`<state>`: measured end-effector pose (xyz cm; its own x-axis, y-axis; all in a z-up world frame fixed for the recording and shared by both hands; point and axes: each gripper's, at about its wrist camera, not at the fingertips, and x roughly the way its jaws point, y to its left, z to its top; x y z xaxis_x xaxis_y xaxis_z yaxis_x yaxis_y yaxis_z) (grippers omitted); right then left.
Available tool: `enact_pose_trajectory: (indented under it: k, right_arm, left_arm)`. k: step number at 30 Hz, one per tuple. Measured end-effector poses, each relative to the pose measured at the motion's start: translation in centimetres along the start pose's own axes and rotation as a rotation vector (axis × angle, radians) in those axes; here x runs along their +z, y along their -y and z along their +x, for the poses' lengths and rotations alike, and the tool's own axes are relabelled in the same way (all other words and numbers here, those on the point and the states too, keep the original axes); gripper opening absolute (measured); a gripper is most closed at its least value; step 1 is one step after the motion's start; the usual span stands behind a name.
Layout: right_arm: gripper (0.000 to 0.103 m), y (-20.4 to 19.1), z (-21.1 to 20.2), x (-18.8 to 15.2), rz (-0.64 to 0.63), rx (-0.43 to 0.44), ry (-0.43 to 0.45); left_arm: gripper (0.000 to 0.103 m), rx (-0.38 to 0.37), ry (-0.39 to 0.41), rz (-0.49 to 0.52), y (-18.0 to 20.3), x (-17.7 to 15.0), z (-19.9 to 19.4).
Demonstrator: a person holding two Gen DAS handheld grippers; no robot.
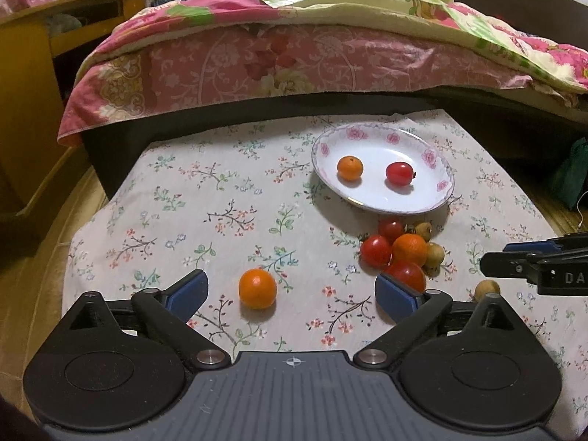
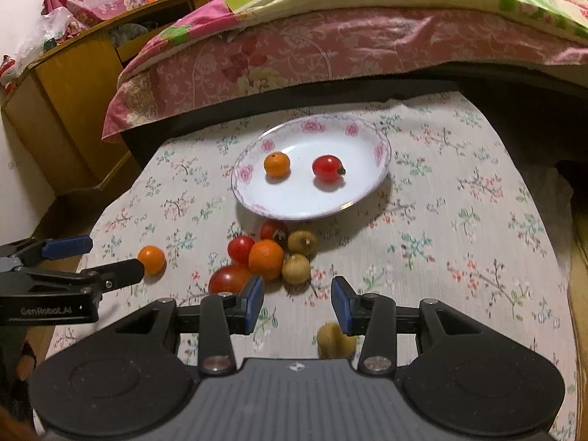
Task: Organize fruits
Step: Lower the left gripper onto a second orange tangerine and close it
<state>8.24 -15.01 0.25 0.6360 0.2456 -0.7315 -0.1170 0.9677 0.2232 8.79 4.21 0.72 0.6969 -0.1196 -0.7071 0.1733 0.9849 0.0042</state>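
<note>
Nearest our right fingers (image 2: 253,303) lies a small brown fruit (image 2: 335,341), blurred, on the cloth (image 2: 459,257) just under the inner edge of the right-hand pad. The right gripper (image 2: 297,303) holds nothing, its jaws moderately apart. The fruit sits off to one side, not centred between the pads, so closing now may only nudge it, and being round it may roll away toward the cloth's edge.

Our left gripper (image 1: 290,294) is spread wide, and a loose orange (image 1: 257,289) lies on the cloth between its pads, a little beyond the tips. It is round too, so a descent that clips it with one pad first may send it rolling.

Further out is the pile (image 2: 268,257) of tomatoes, one orange and brown fruits, all touching one another, just in front of the plate (image 2: 257,154). The left gripper's right pad stands close to the nearest tomato (image 1: 408,275); a careless sweep there may scatter the pile, or squash a soft tomato.

The plate holds one small orange (image 2: 276,164) and one tomato (image 2: 327,168), apart from each other. We judge the sorting barely begun. Fruit dropped from too high may knock those two about or bounce over the shallow rim.

The two grippers work close side by side, so they may collide over the pile.
</note>
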Motion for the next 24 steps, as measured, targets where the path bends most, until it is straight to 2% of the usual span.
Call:
enact_pose_trajectory:
  k: [9,14,17,19,24]
  right_arm:
    - [0.043,0.0,0.6,-0.7,-0.001,0.004,-0.035]
    - [0.044,0.1,1.4,-0.7,0.002,0.008,-0.059]
    - [0.044,0.2,1.7,-0.9,0.002,0.009,-0.072]
    - [0.044,0.3,1.9,-0.9,0.005,0.008,-0.079]
    - [0.045,0.5,2.2,-0.9,0.011,0.012,-0.084]
  left_arm:
    - [0.101,0.041,-0.017,0.045,-0.6,-1.2,1.4]
    - [0.093,0.032,-0.03,0.049,-1.0,-1.0,2.6]
    - [0.092,0.045,-0.027,0.059,-0.9,-0.8,3.1]
    - [0.09,0.05,-0.03,0.063,-0.9,-0.7,3.7]
    - [0.07,0.046,-0.054,0.049,-1.2,-0.5,5.0]
